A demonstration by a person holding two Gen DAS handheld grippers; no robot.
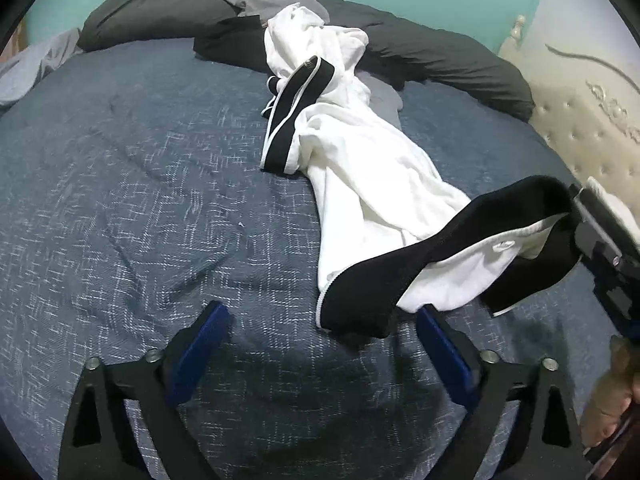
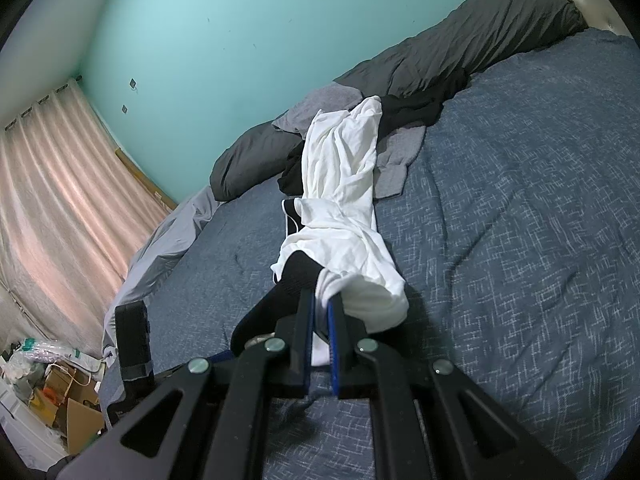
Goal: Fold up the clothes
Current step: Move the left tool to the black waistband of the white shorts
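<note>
Left wrist: dark pillows behind garment

Soft, even indoor light fills both views — no glare. Daylight glows pink through the curtain, far to the left of the right gripper. A blurred dark shadow lies on the blanket between the left gripper's fingers. Fisheye bending curves the edges — corners go black.

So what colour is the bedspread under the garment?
Blue bedspread with white crosshatch flecks, clearest in the left wrist view.
</note>
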